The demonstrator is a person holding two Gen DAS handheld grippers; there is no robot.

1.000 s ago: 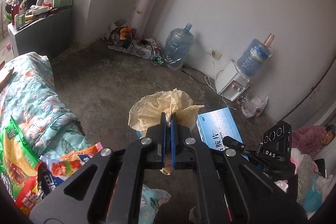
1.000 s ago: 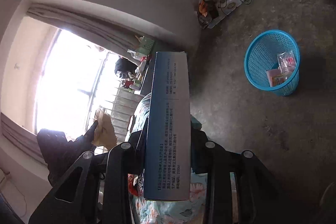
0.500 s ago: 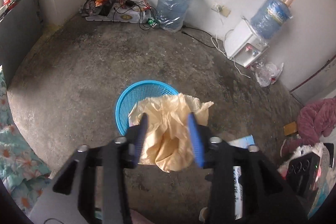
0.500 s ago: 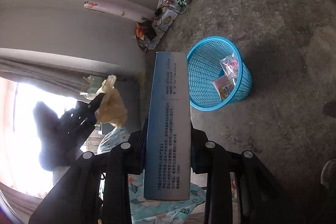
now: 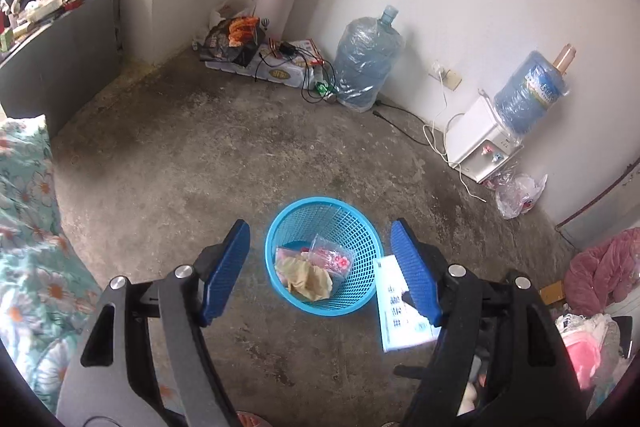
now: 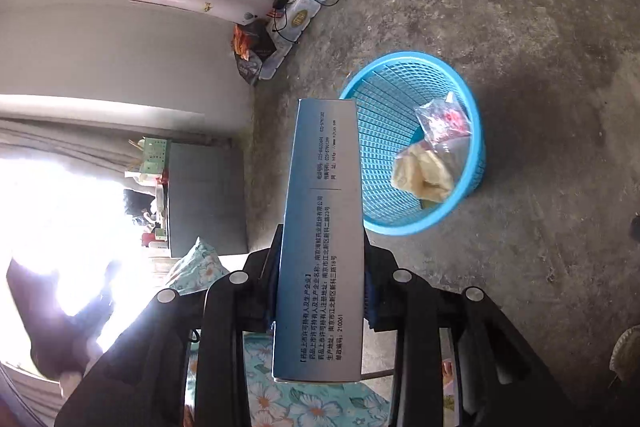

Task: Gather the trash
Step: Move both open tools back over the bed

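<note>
Blue basket (image 5: 322, 255) at lower centre already holds the tan wrapper (image 5: 306, 277), so the left gripper (image 5: 320, 269) hangs over it with jaws opening and empty, while the right gripper (image 6: 320, 291), jaws opening, still clasps the box (image 6: 322, 239) bound there.

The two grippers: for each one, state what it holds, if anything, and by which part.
Left gripper: nothing, jaws opening above the blue basket. Right gripper: the blue box, clamped across its broad faces near its near end, jaws starting to open.
</note>
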